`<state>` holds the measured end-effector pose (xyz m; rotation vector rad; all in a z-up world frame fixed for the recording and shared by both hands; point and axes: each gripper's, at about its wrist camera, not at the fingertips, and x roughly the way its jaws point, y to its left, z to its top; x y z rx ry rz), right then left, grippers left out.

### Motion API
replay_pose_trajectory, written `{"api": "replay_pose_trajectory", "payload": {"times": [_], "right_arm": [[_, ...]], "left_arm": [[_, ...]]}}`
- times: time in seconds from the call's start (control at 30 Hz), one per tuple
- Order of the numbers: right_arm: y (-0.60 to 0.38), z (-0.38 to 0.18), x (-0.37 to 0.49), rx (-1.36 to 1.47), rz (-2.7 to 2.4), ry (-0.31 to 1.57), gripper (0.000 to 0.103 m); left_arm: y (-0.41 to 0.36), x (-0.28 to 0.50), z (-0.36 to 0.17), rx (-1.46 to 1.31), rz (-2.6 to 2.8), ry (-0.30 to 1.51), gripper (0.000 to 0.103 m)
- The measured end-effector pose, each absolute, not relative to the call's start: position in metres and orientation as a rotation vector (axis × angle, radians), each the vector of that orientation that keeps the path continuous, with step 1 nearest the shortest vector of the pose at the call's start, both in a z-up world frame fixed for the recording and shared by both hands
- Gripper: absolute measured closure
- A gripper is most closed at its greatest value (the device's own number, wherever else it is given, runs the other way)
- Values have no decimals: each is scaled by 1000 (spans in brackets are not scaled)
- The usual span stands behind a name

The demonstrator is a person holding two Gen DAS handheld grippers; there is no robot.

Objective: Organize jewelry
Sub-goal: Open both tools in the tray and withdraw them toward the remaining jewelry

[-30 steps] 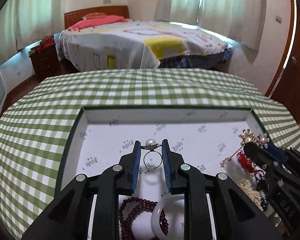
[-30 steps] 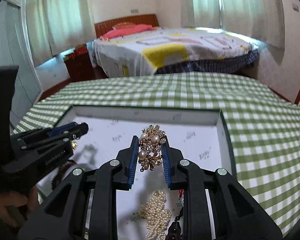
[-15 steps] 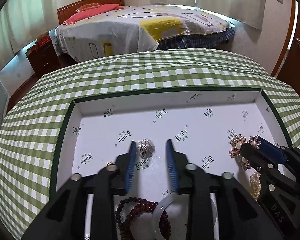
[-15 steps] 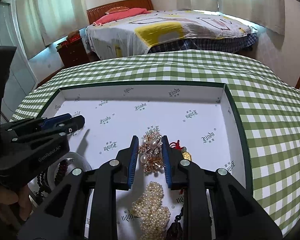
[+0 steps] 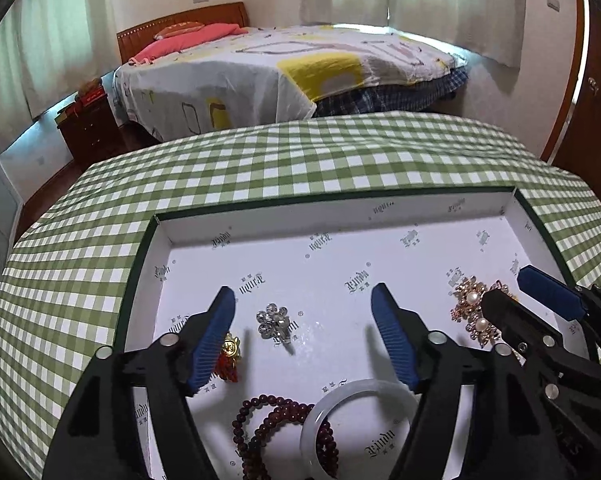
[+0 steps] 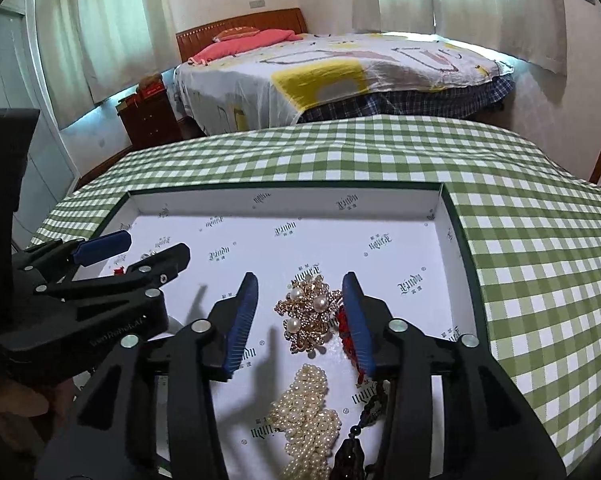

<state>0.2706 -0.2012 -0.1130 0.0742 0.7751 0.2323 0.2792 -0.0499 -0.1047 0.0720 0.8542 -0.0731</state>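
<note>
A white-lined box (image 5: pixel 260 236) (image 6: pixel 284 204) lies on the checked table. My left gripper (image 5: pixel 303 300) is open over the box floor, and a silver pearl ring (image 5: pixel 274 322) lies loose between its fingers. My right gripper (image 6: pixel 300 284) is open, and a gold pearl brooch (image 6: pixel 310 314) (image 5: pixel 474 314) lies flat between its fingers. Each gripper shows in the other view, the right one (image 5: pixel 516 292) and the left one (image 6: pixel 140 250). A white bangle (image 5: pixel 360 420), dark red beads (image 5: pixel 272 420), a red and gold charm (image 5: pixel 230 356) and a pearl cluster (image 6: pixel 308 416) lie near the front.
The green checked tablecloth (image 5: pixel 260 160) surrounds the box. A red tassel (image 6: pixel 346 332) and a dark bead string (image 6: pixel 356 436) lie beside my right finger. A bed (image 5: pixel 280 68) and a nightstand (image 5: pixel 88 128) stand beyond the table.
Both grippers lowered into the box and opened. The left one let go of the ring and the right one let go of the brooch; both pieces now lie on the box floor.
</note>
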Motion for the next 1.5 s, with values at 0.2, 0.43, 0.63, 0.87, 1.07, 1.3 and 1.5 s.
{"api": "replay_pose_trajectory", "payload": {"times": [0.2,0.43,0.63,0.87,1.07,1.3,1.5], "right_arm": [[-203,-101,261,67,231,737,50],[-209,-88,245,75,226,713,49],[-216,-77,228,71,216,690,49],[-227,-65,202,68,196,669,49],[-240,-63,177,67,173,664,49],[-259,-71,144,69,133,683,49],[-271,-88,119,78,111,722,49]], "left_arm": [[-44,270,-98,33,-66,810,31],[-32,256,-78,-6,-64,743,31],[-21,237,-62,-42,-57,703,31],[-14,208,-49,-41,-49,660,31],[-10,183,-42,-62,-44,642,31],[-9,152,-47,-62,-37,633,31],[-7,128,-63,-77,-33,662,31]]}}
